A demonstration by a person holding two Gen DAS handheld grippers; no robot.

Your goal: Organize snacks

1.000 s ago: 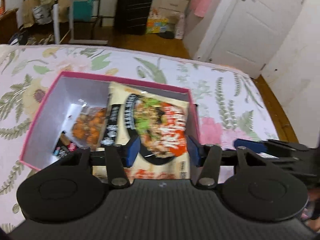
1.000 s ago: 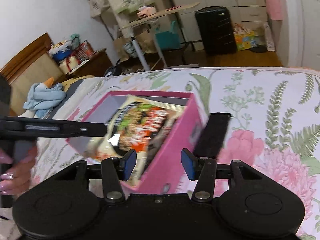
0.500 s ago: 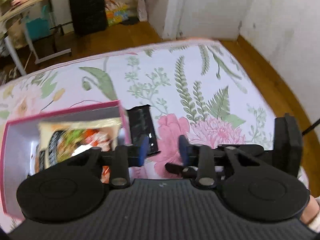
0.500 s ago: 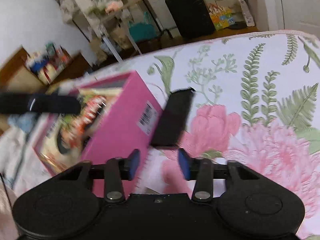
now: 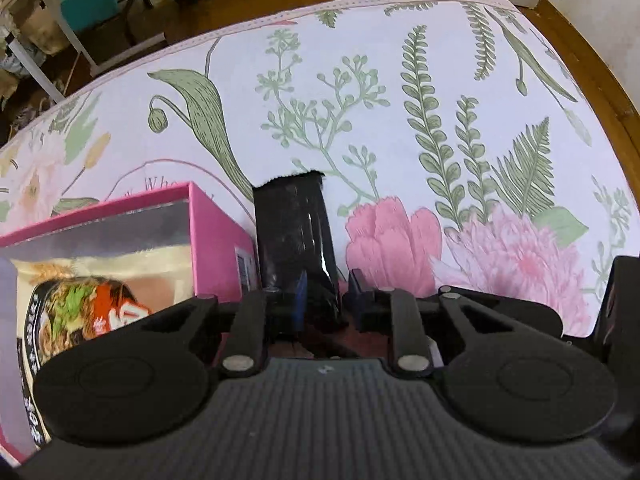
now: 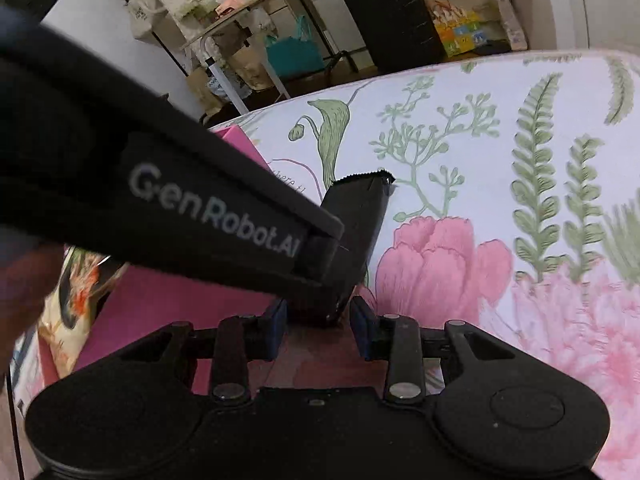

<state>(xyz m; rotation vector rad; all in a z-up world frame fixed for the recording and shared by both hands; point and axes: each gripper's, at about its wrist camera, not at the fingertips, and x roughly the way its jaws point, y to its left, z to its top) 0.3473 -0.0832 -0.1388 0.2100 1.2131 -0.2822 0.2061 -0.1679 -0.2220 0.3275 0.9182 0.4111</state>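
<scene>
The black snack packet (image 5: 294, 236) lies flat on my flowered bedsheet (image 5: 440, 92), its serrated far end pointing away from me and its long left edge right beside the wall of the pink box (image 5: 218, 240). My left gripper (image 5: 326, 294) is down over the near end of that packet with its jaws drawn in as narrow as they go; its blue pads (image 5: 300, 294) sit at either side of the wrapper's near end, and I read that as a pinch on the packet. In my right camera the same packet (image 6: 356, 216) shows beyond the black body of my left tool (image 6: 192, 208), which crosses the picture from the upper left and covers the packet's near part. My right gripper (image 6: 318, 328) hangs just behind that spot, its jaws narrow and closing, with the tip of the left tool and the packet's near corner in the gap between them; I cannot tell that its pads (image 6: 362, 330) touch anything. Inside the pink box leans a noodle packet (image 5: 80, 304) with a bowl picture on its front, and its edge also shows at the left of my right camera (image 6: 76, 308). Past the bed's edge stand a black suitcase (image 6: 390, 16) and a folding table (image 6: 244, 4) on the wooden floor (image 5: 224, 12).
</scene>
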